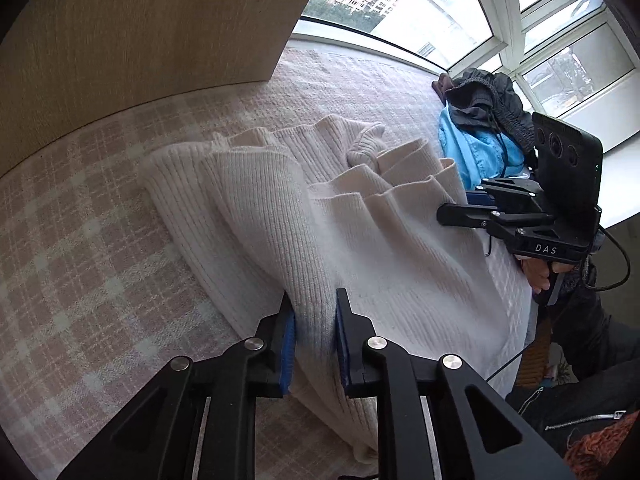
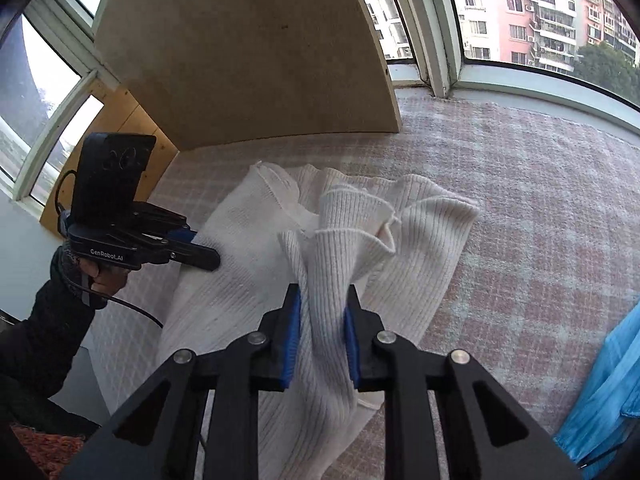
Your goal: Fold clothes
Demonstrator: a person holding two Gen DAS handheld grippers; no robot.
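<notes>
While my left gripper (image 1: pixel 315 340) pinches a raised ridge of the cream ribbed sweater (image 1: pixel 360 232), the knit runs long away from it across the checked bedspread (image 1: pixel 80 220), toward the far edge by the window. Right gripper (image 1: pixel 460 210) sits at the sweater's other side.

Right wrist view: right gripper (image 2: pixel 322 328) is clamped on a bunched fold; sweater (image 2: pixel 224 292) stretches ahead and leftward toward my left gripper (image 2: pixel 208 258).

A: Where's the light from?

B: Daylight through the windows (image 1: pixel 432 4) ahead of both tools; the panes glare white. It falls soft and even, with faint shadows.

A: Sharpness?

B: Slight motion blur on the sweater (image 1: pixel 360 220). Fisheye bends the edges and darkens the corners.
</notes>
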